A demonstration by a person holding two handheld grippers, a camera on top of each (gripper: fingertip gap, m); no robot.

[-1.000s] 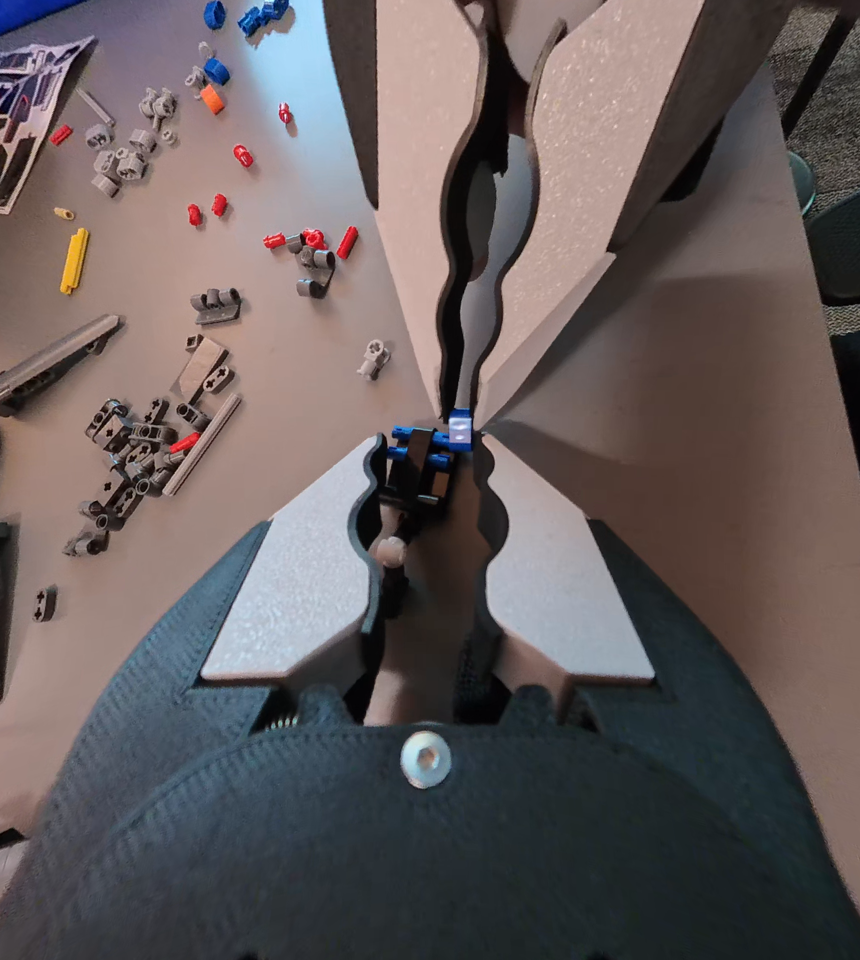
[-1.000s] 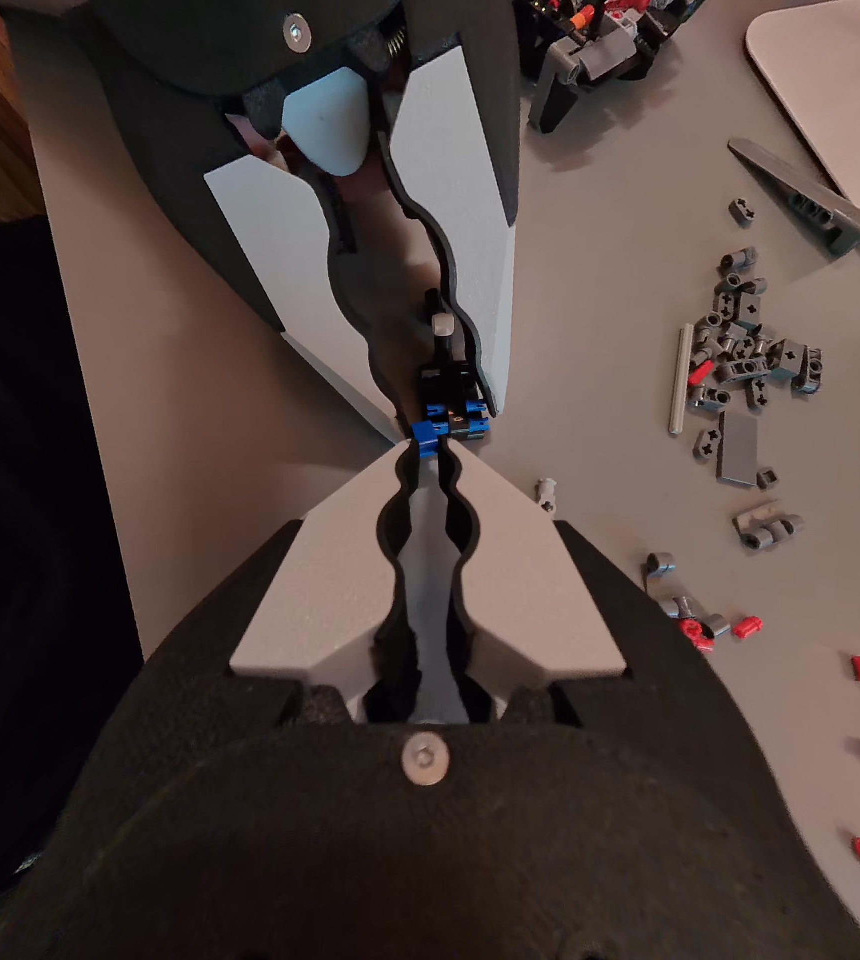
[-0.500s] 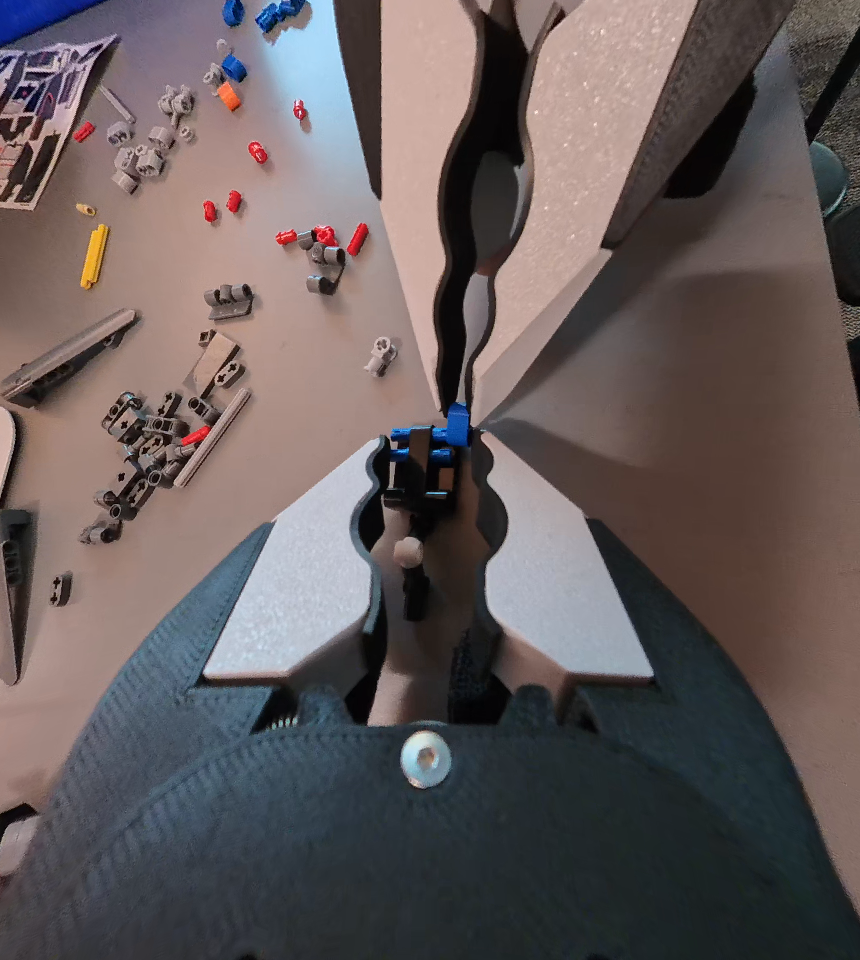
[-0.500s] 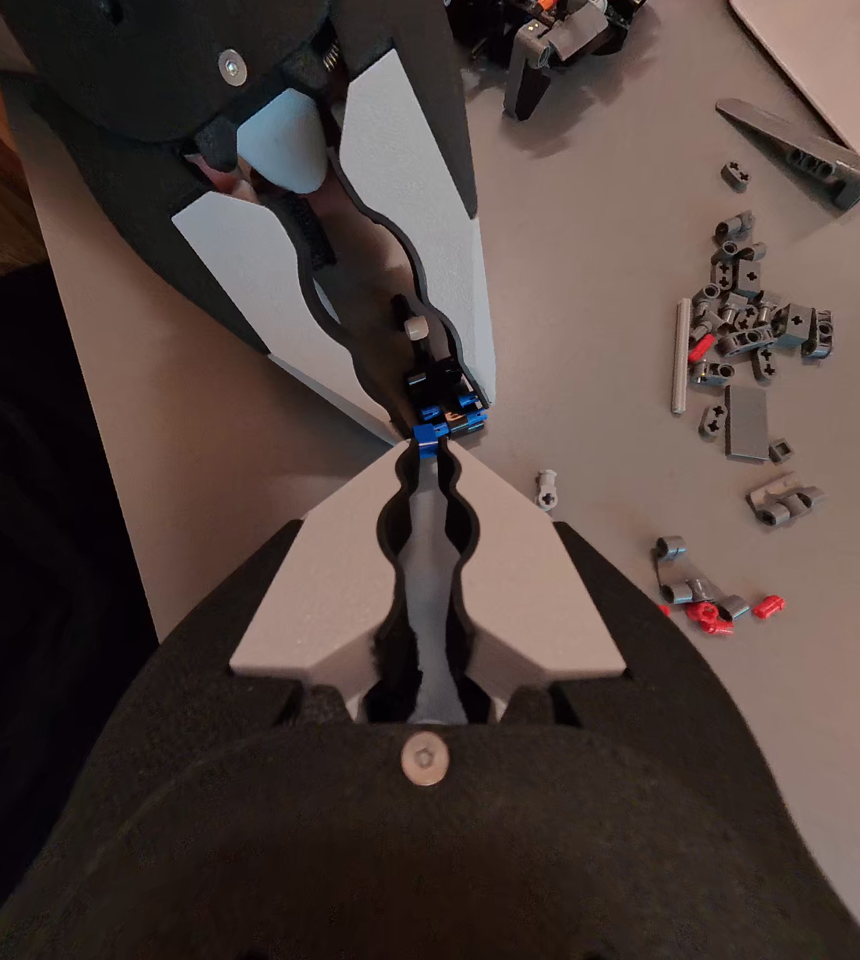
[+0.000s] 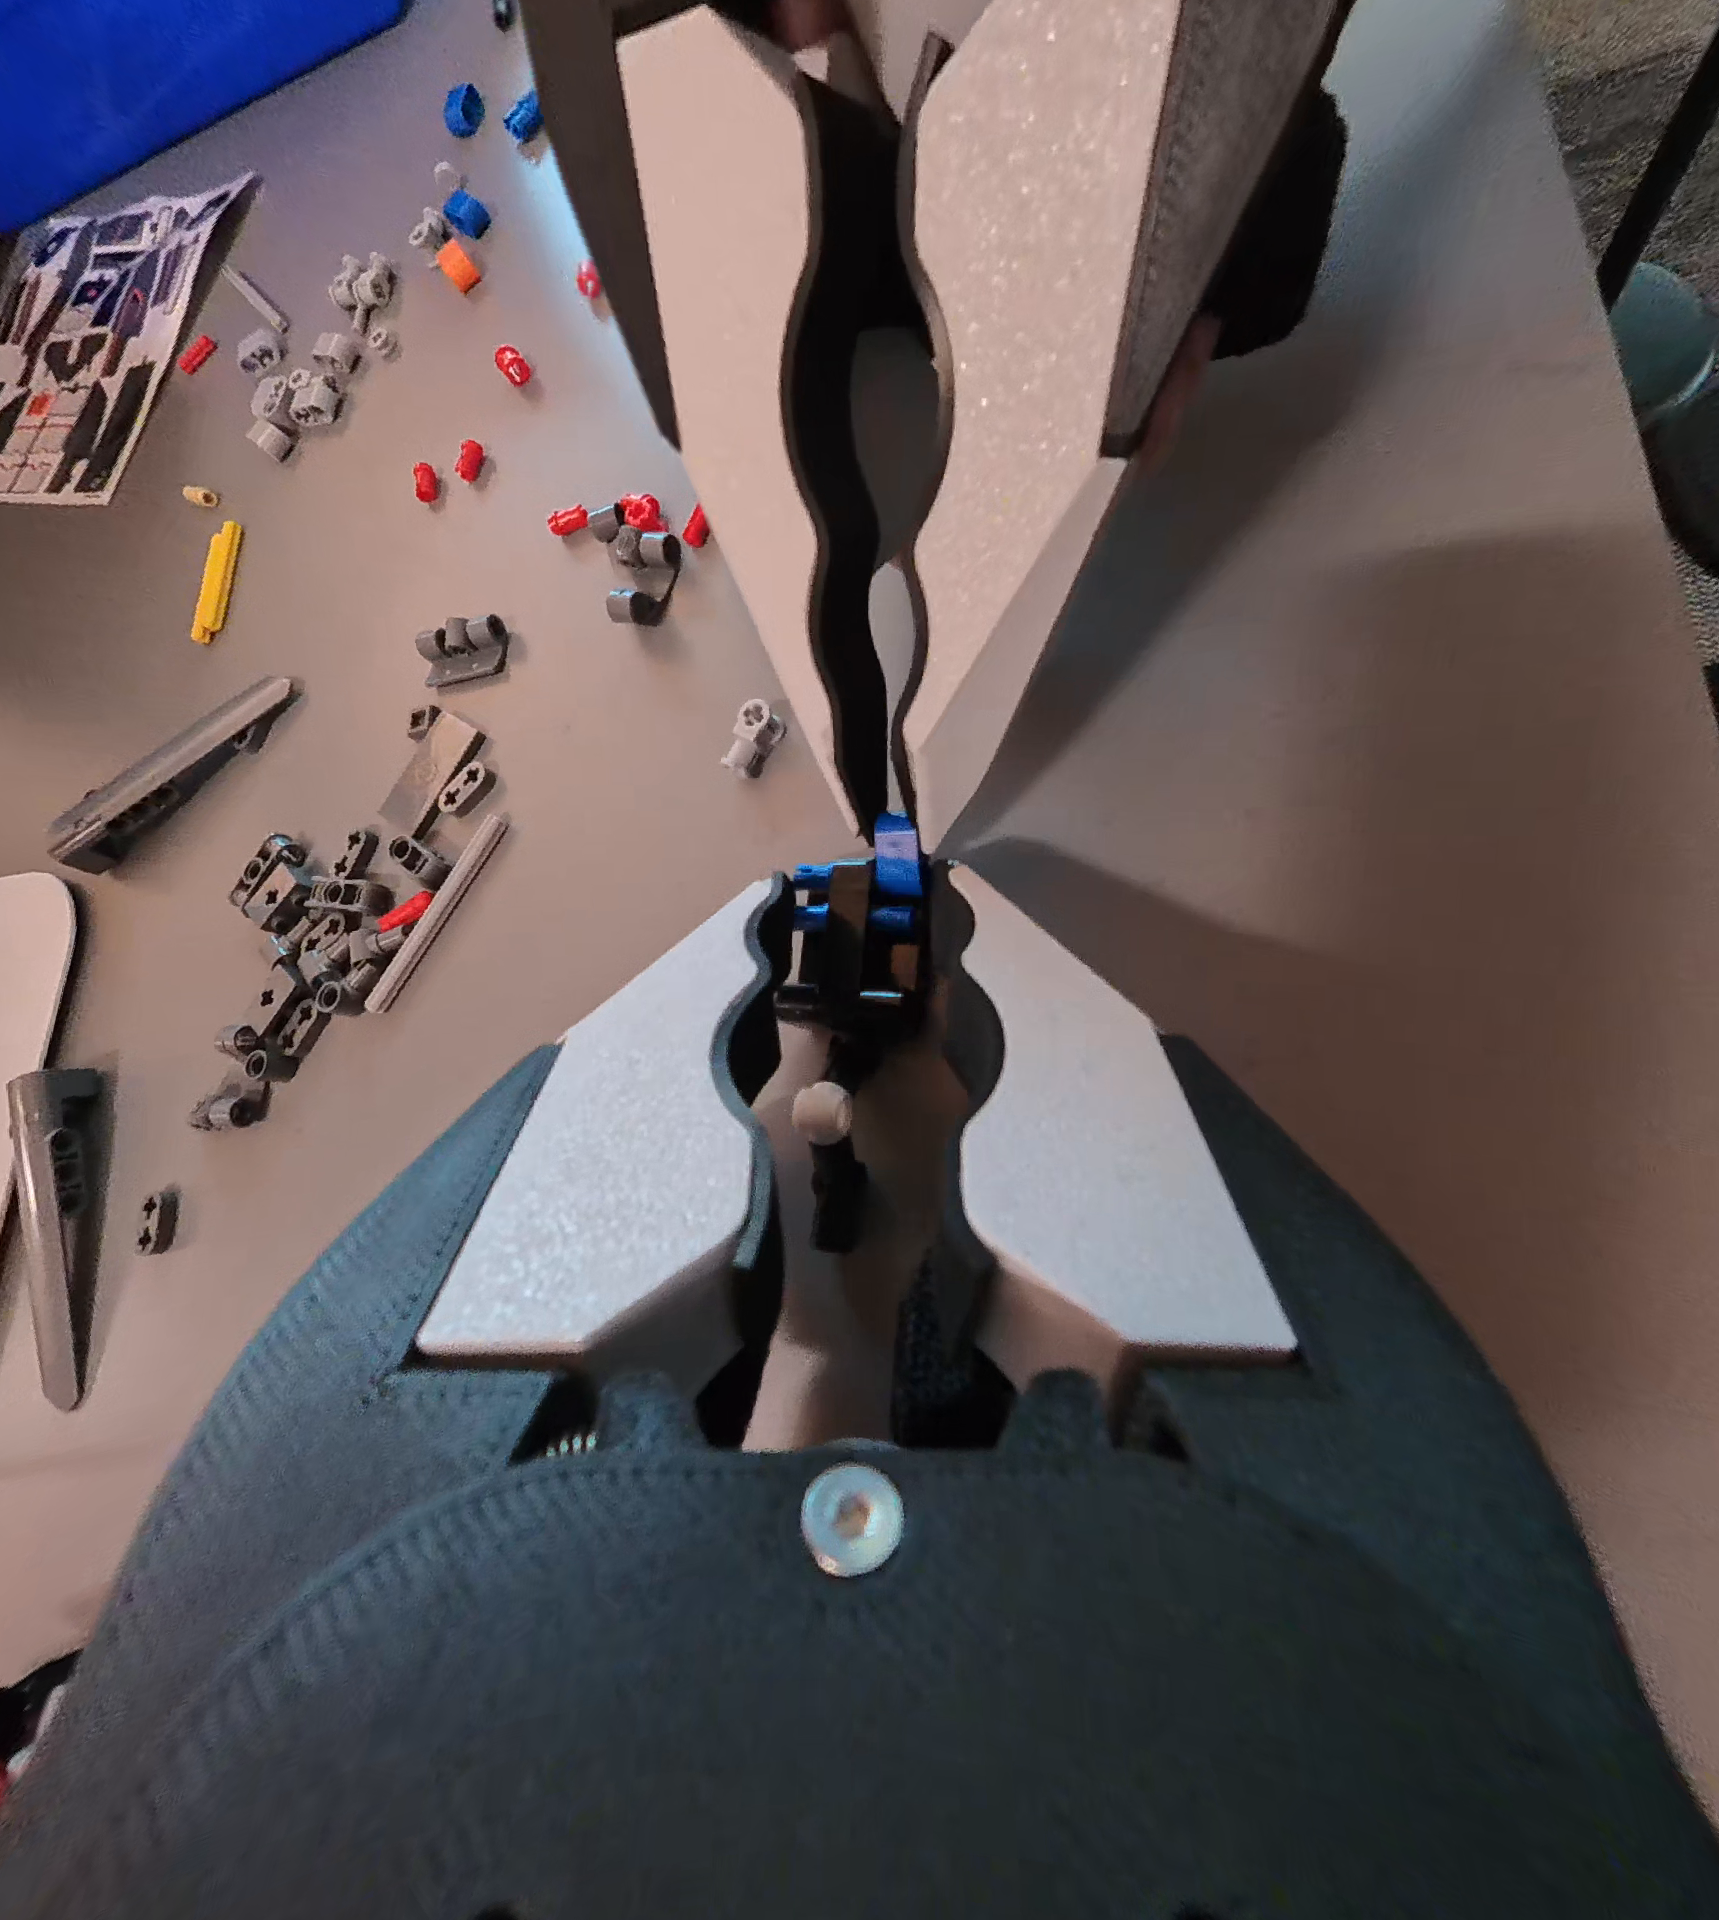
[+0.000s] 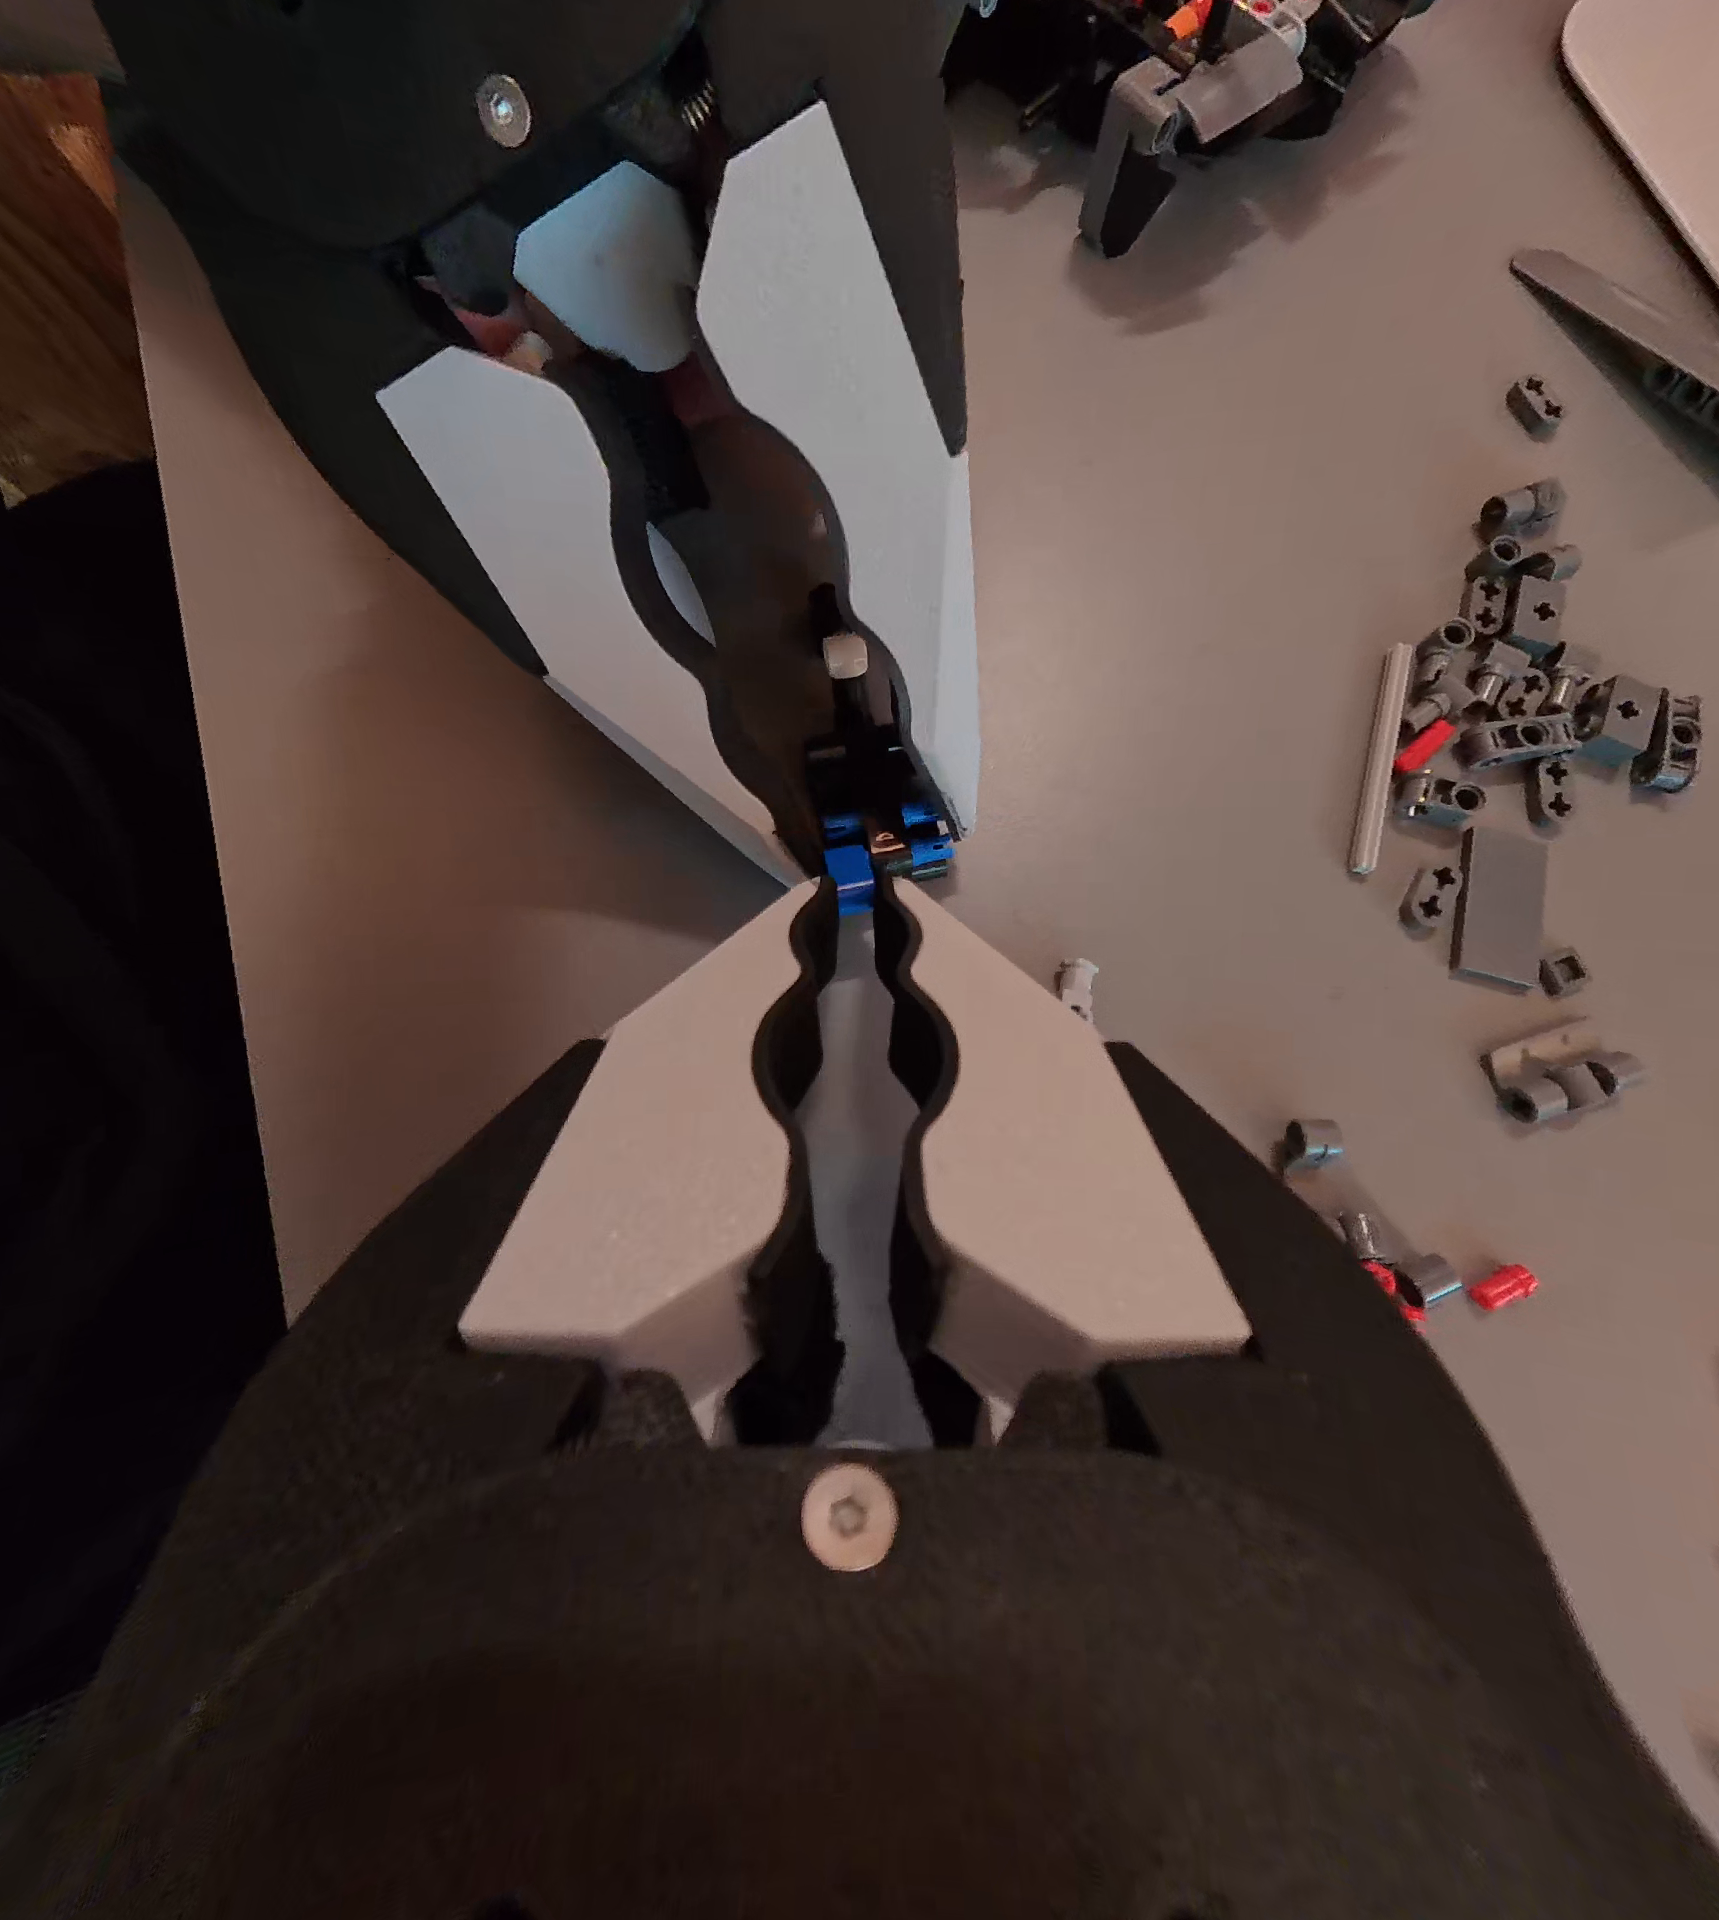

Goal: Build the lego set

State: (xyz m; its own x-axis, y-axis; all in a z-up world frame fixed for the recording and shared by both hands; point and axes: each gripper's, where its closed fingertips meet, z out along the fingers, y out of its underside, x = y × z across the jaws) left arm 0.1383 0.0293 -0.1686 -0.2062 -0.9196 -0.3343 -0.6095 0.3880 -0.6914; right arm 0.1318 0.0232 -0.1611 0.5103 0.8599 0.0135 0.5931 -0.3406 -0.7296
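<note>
Tongs meet tip to tip over the grey counter (image 5: 1354, 1039). The left tongs (image 5: 860, 914) stand narrow, clamped on a small black assembly with blue pins (image 5: 850, 935), whose black stem with a pale knob (image 5: 822, 1114) runs back between the fingers toward 6 o'clock. The right tongs (image 6: 855, 896) are nearly shut, pinching a small blue piece (image 6: 850, 868) at their tips; that piece sits against the assembly's front end at 12 o'clock. Out at 9 o'clock of the left tongs lies a heap of dark grey connectors (image 5: 325, 935) beside a pale grey axle (image 5: 439, 914). Red pins (image 5: 450, 468) scatter toward 11 o'clock, with a yellow bar (image 5: 216, 582) and a printed sheet (image 5: 76, 343) beyond.
</note>
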